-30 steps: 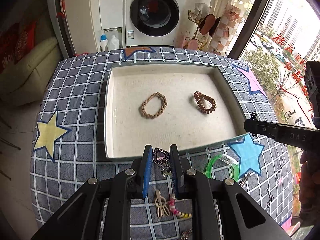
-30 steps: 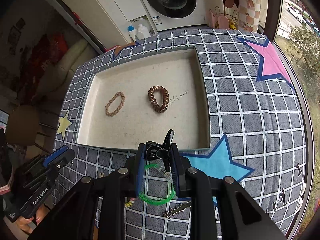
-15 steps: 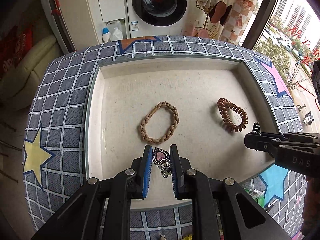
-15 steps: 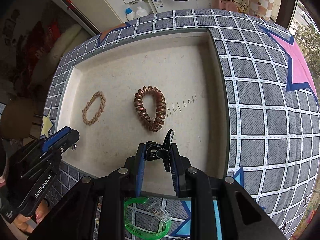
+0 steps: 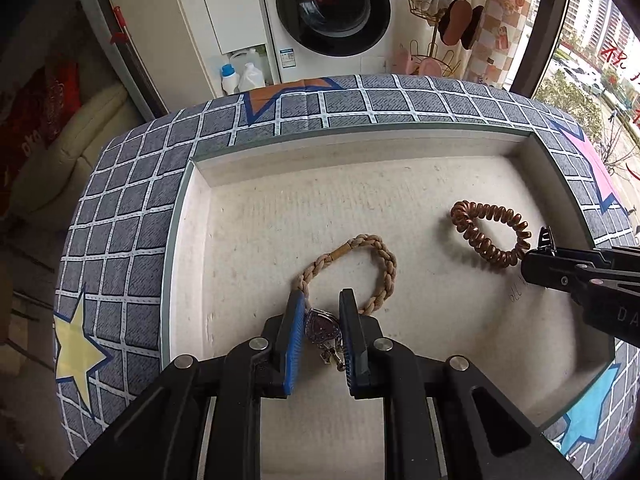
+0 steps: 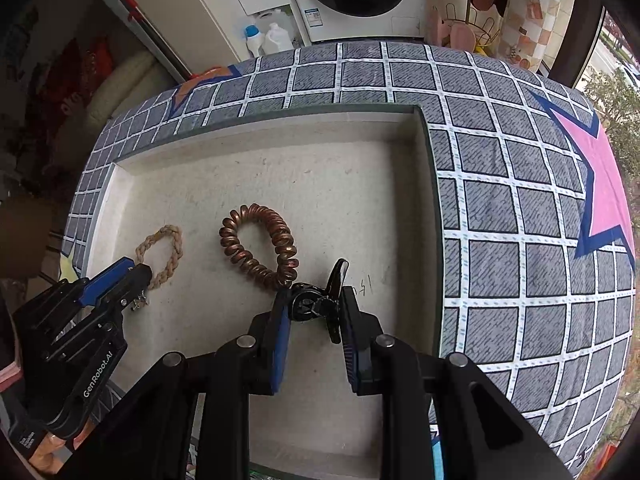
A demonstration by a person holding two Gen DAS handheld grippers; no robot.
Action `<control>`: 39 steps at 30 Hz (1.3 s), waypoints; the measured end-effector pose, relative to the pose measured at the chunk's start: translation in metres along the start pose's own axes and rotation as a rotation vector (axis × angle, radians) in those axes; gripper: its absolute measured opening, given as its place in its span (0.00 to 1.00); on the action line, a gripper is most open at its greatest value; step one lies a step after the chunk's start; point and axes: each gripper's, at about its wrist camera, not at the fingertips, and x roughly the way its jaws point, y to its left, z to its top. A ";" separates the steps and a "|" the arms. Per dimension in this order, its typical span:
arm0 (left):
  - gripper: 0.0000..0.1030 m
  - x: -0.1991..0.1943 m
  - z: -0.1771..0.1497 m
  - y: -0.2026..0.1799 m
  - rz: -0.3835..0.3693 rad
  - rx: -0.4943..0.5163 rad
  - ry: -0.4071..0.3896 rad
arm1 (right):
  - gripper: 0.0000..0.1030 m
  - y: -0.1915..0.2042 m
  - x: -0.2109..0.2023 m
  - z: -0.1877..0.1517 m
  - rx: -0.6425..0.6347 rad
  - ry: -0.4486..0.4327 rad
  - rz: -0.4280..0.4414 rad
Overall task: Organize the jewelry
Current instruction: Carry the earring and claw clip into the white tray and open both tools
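My left gripper is shut on a purple heart pendant with a small metal dangle, low over the white tray, just in front of a beige braided bracelet. My right gripper is shut on a black hair claw clip, inside the tray next to a copper spiral hair tie. The hair tie also shows in the left wrist view, and the bracelet in the right wrist view. Each gripper shows in the other's view: the right one, the left one.
The tray sits on a grey checked tablecloth with coloured stars. A washing machine, detergent bottles and a wire rack stand beyond the table's far edge.
Both grippers have moved forward from the table's near edge over the tray and lower toward its floor, each still holding its item. The bracelet and hair tie have not moved.
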 end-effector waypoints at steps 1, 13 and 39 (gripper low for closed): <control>0.29 0.001 0.001 -0.001 0.011 0.001 0.003 | 0.25 0.002 0.001 0.001 -0.007 0.000 -0.004; 0.29 -0.005 -0.001 0.001 0.027 -0.009 0.006 | 0.52 -0.003 -0.001 -0.001 0.027 0.001 0.032; 1.00 -0.087 -0.016 0.008 0.020 -0.036 -0.140 | 0.78 -0.015 -0.075 -0.041 0.224 -0.130 0.190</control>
